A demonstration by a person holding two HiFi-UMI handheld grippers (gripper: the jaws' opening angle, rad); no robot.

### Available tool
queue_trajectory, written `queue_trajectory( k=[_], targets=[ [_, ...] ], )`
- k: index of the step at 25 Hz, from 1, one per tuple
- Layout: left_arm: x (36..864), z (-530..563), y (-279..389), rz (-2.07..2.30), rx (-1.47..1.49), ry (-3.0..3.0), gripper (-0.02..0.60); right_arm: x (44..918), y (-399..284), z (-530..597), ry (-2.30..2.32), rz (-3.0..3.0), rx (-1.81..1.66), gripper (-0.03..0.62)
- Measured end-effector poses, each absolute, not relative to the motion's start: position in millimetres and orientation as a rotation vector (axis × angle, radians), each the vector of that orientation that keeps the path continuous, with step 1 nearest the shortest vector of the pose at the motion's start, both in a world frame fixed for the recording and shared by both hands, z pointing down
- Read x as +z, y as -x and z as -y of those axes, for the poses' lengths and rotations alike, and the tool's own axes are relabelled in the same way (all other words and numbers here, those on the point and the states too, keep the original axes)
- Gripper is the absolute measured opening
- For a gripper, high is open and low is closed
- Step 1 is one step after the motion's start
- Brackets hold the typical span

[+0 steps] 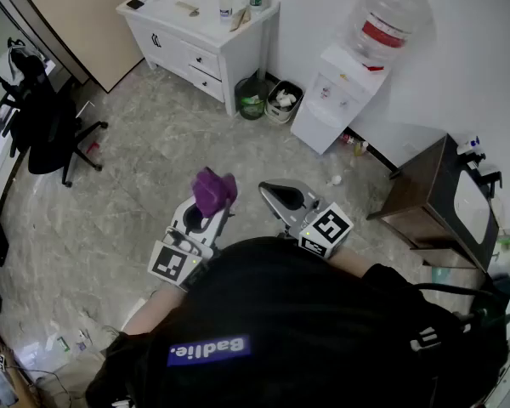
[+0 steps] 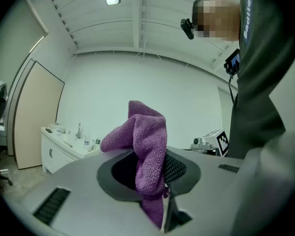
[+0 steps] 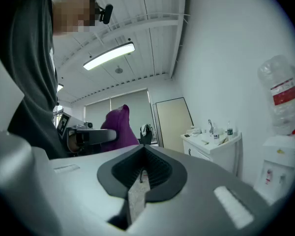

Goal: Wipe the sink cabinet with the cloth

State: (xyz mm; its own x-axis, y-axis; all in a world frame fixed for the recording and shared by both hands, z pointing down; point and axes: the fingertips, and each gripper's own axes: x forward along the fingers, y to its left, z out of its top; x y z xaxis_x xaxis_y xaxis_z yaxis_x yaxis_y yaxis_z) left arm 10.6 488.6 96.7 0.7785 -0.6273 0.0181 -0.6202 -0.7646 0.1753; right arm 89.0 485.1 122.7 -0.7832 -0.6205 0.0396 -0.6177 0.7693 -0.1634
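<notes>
Clamped between the left hand-held gripper [image 2: 152,173] jaws, the purple cloth [image 2: 146,132] stood upright. The right hand-held gripper [image 3: 140,173] was closed on nothing. The sink cabinet [image 1: 187,56] lay well ahead, seemingly nearer the left one.

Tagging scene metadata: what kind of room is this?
Probably an office-type utility room, not a home bathroom: a white sink cabinet, a water dispenser with a bottle on top near it, and a black office chair on the stone-look floor.
</notes>
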Motion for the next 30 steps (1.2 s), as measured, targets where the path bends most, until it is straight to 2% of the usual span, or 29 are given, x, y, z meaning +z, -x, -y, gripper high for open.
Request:
queue_trajectory(
  k=[17,30],
  targets=[
    [98,-499,-5,1.008,-0.063,-2.781,0.084,122,-83,-498,0.997,-2.945,-0.274,-0.005],
    [92,-489,-20,1.128,-0.064,-2.744,0.084,120,-111,-486,0.933,-2.944,-0.276,-0.005]
  ],
)
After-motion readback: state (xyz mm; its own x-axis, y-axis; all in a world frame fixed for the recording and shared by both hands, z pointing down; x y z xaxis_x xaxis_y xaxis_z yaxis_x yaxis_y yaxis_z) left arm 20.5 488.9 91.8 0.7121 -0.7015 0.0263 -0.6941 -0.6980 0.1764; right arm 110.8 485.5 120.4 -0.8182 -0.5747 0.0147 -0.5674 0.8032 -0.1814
